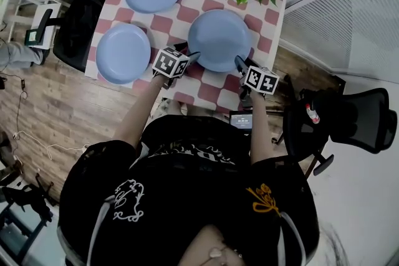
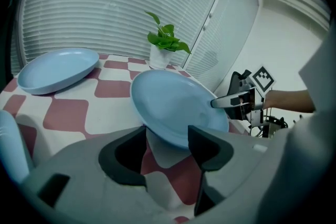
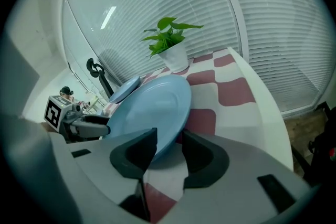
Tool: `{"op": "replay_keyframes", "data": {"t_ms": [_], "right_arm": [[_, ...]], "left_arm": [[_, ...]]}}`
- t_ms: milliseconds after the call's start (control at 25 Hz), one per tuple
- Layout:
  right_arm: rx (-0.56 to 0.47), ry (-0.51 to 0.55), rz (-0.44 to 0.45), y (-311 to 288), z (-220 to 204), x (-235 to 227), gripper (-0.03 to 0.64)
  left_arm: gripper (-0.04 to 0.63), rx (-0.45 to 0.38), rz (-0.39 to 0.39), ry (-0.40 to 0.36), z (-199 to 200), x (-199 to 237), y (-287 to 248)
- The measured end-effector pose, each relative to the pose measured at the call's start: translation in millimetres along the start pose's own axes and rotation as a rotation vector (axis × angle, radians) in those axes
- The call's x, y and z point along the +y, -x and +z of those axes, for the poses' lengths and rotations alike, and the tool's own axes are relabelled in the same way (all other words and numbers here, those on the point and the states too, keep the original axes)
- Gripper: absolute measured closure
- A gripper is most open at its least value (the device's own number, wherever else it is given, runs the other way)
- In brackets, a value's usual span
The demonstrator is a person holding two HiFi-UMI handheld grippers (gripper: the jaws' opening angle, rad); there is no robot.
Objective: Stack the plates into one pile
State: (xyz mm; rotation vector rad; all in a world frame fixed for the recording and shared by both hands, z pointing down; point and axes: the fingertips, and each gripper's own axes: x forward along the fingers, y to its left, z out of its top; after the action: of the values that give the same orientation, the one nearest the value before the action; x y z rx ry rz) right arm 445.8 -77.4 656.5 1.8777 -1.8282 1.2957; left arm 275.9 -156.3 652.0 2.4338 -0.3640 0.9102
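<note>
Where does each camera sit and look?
Head view: on the person's head, looking down at the table; arms, left gripper, right gripper show.
Left gripper view: on that gripper, facing the near plate and plant; its open jaws show.
Right gripper view: on that gripper, facing the plate's other side; its open jaws show.
Shared: both gripper views see that plate and plant.
</note>
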Motion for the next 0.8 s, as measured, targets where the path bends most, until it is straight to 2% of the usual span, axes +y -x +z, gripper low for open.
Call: {"op": "replay_keyframes", "data": {"t_ms": [200,440,600,800], "right_arm": [[0.009,0.034,-0.031,10.8,-1.8,6.5,0.469],[-0.061,0.042,-0.003,32.7,11.5,34.2,0.474],[-0.076,0.087,-0.001,42.9,18.6,63.5,0.479],[-0.068,0.127,0.059,39.1,16.2,112.0,0.48]], "left_arm": [[0.348,-0.007,0.033,-0.026,-2.9,-4.4,7.3],[0.348,-0.087,0.048,-0.022,2.0,-11.6,38.0],[0.348,-0.135,0.075,-0.025,2.1,-11.7,69.7],[0.35,-0.185,0.14,0.001,-10.6,0.3,120.5]]}}
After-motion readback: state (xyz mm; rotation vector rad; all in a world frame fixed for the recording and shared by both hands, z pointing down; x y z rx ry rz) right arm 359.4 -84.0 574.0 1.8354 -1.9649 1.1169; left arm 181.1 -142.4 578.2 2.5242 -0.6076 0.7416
